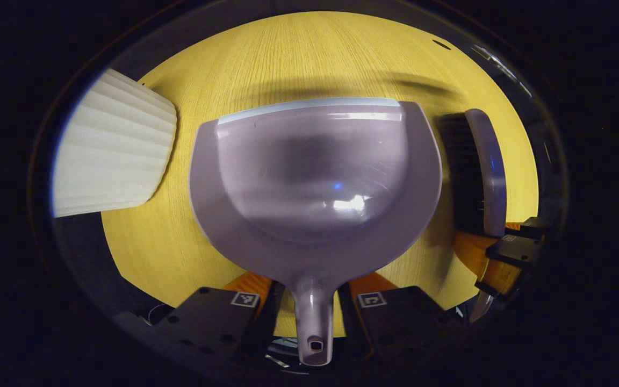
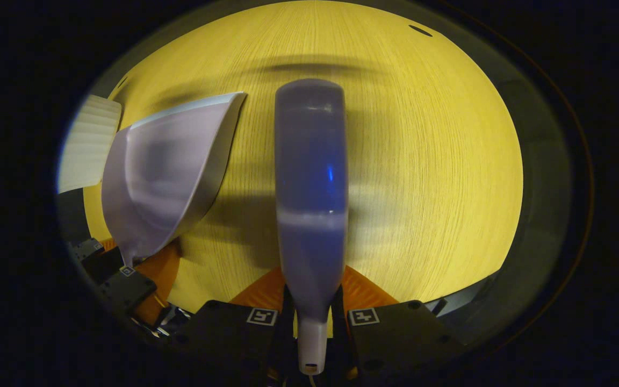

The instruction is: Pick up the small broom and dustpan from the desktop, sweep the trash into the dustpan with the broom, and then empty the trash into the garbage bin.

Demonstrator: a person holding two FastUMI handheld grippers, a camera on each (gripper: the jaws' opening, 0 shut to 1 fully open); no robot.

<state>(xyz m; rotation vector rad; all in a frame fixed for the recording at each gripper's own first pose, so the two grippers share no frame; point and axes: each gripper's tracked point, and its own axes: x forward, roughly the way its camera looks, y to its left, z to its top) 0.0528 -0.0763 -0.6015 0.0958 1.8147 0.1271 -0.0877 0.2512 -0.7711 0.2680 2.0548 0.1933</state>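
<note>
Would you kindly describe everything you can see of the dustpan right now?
The dustpan is glossy pale lilac, apparently plastic, with a rounded scoop, a raised rim, a lighter strip along its straight front lip and a short hollow-ended handle. Its scoop looks empty. The left gripper is shut on the handle, holding it above the yellow wood-grain desktop, mouth pointing away, between the white pleated object and the broom.

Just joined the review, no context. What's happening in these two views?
A person holds a tool in each hand. The left tool is closed on the handle of a pale lilac plastic dustpan, held over the yellow wood-grain desktop. The right tool grips the handle of a matching lilac hand broom with dark bristles, just right of the pan. A white ribbed bin sits to the left. I can't spot any trash on the desk.
</note>
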